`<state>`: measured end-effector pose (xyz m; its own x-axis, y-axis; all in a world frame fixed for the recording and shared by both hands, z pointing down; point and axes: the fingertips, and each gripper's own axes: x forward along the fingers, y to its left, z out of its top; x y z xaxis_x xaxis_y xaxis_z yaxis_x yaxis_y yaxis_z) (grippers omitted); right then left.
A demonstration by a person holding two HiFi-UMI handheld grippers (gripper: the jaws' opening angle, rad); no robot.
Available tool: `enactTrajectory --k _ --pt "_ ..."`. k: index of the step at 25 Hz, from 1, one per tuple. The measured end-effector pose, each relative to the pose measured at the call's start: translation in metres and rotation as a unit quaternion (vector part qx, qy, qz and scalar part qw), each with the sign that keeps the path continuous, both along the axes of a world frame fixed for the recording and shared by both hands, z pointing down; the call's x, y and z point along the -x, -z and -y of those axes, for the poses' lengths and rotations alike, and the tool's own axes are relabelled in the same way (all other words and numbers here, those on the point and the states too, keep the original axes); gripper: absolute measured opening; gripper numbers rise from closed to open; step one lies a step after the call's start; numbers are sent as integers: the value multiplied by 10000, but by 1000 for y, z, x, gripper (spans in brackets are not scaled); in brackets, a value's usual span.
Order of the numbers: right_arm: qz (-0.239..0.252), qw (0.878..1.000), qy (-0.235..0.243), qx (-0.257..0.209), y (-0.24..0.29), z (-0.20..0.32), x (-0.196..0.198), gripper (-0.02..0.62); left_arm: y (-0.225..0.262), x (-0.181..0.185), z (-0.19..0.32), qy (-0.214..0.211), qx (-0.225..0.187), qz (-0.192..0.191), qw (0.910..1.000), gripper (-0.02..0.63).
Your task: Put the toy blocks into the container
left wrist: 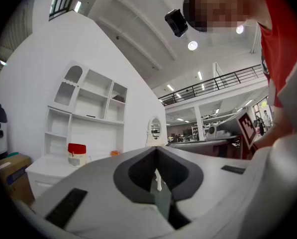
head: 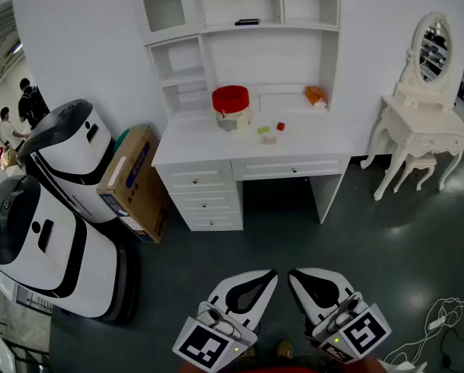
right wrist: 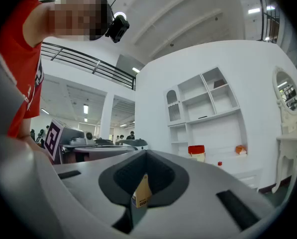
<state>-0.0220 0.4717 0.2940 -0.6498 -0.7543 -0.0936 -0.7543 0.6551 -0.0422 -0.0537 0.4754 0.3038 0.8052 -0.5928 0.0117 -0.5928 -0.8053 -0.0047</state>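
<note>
Jaws of left gripper (head: 266,277) and right gripper (head: 298,277) together, empty (blocks (head: 264,130), container (head: 232,109) off on desk (head: 193,142)).

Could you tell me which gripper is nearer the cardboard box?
Left. The cardboard box lies up-left of the left gripper in the head view; the right gripper sits farther right.

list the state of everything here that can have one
left tool, shut, empty
right tool, shut, empty
container, upright on the desk, red lid looks on
toy blocks, loose on the desk to the right of the container
desk drawers, closed
</note>
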Motion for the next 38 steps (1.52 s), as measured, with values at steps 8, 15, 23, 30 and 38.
enactTrajectory --k 8,15,23,30,38 --pt "9 10000 32 -11 1 -4 3 17 0 2 -4 4 -37 14 10000 18" --pt "73 10000 46 -39 2 -5 3 18 0 2 -3 16 -17 1 10000 18" --pt "96 9999 -44 -36 1 1 -11 20 0 -9 6 31 -28 -47 10000 18" --pt "71 9999 -2 -79 4 15 -38 20 2 -36 18 42 -53 -64 10000 18" --pt "175 9996 106 -181 7 45 -67 20 5 -58 53 215 -163 -11 9996 18"
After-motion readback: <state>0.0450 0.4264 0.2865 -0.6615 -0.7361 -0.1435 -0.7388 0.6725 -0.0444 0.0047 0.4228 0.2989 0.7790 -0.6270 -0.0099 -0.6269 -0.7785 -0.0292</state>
